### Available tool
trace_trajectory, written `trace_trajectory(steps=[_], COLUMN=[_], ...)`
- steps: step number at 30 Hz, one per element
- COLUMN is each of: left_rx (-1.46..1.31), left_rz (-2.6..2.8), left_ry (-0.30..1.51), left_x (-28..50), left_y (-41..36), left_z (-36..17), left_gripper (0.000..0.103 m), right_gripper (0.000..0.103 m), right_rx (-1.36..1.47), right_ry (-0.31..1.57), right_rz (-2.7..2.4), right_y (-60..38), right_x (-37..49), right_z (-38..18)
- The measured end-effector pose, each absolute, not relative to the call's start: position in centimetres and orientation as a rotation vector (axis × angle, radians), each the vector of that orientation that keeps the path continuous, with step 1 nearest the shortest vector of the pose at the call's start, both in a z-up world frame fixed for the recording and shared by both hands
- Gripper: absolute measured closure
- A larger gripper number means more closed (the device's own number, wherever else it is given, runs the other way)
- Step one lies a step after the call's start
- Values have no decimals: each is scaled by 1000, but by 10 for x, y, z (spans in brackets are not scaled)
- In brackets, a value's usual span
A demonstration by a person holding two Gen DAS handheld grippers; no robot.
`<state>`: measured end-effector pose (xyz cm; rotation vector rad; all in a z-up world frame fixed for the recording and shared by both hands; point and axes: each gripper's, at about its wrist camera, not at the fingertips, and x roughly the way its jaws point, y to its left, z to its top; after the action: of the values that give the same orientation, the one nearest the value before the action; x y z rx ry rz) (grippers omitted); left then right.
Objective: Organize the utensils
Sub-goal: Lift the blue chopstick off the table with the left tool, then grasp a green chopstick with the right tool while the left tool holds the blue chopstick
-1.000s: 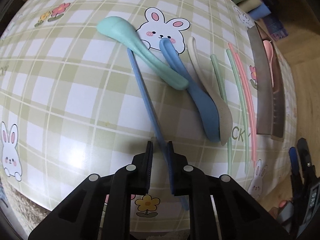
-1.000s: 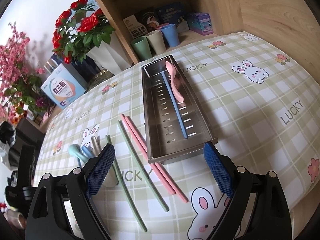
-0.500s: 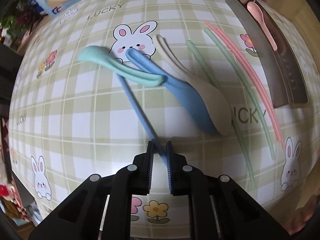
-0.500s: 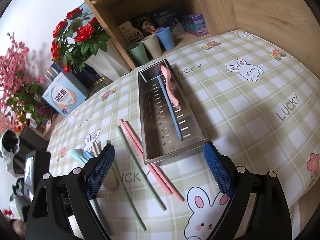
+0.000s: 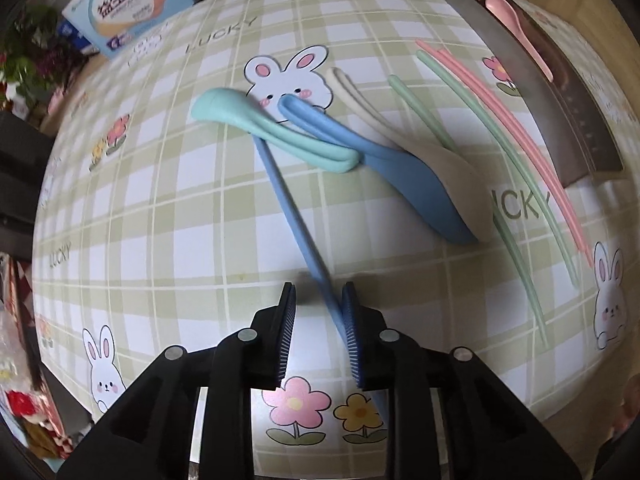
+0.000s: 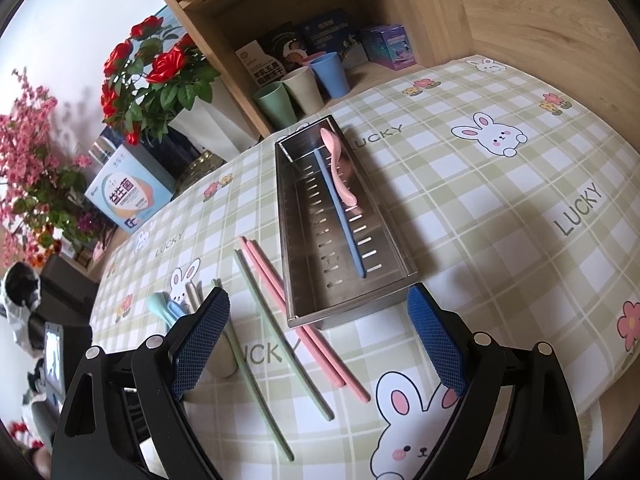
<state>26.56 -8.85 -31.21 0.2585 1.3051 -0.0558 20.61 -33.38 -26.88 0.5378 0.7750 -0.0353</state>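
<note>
My left gripper (image 5: 319, 292) points down at the tablecloth, its jaws opening. The blue chopstick (image 5: 292, 216) lies between them, against the right pad only, its far end under a teal spoon (image 5: 272, 132). A blue spoon (image 5: 400, 176) and a beige spoon (image 5: 452, 164) lie beside the teal one. Two green chopsticks (image 6: 288, 342) and two pink chopsticks (image 6: 340, 364) lie left of the metal tray (image 6: 308, 248). The tray holds a pink spoon (image 6: 338, 168) and another blue chopstick (image 6: 344, 224). My right gripper (image 6: 316, 292) hovers open and empty before the tray's near end.
A wooden shelf unit with three cups (image 6: 300, 88) and boxes stands behind the tray. A vase of red roses (image 6: 160, 68) and a blue-and-white box (image 6: 128, 196) sit at the table's far left. The table's near edge runs just below both grippers.
The left gripper, shut on the blue chopstick before, has spread its jaws and rolled, so the utensils appear turned. The right gripper has hardly moved.
</note>
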Motion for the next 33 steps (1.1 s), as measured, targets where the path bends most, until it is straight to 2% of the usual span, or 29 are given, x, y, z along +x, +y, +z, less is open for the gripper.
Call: trace_trajectory(steps=[4,20,23,28,33], left_rx=[251,-1,5,22,4], left_rz=[-63,-139,-150,-183,-202], left_ry=[1283,1254,1243,1225,1216], left_x=[255,258,259,260,261], left_y=[-98,-51,-45,-42,-33], left_z=[-310,-309,-310,-309,-308], left_gripper=[93,95,95,95,95], right_gripper=[16,16,23,25,33], right_rx=[525,312,282,240,207], right_ry=[774,777,794,823,858], right_rz=[-40,54,67,76,104], right_y=[-332,-287,-278,-265,-253], right_x=[205,208,210,214,219], right_z=[-268,-257,-258,-261,-265])
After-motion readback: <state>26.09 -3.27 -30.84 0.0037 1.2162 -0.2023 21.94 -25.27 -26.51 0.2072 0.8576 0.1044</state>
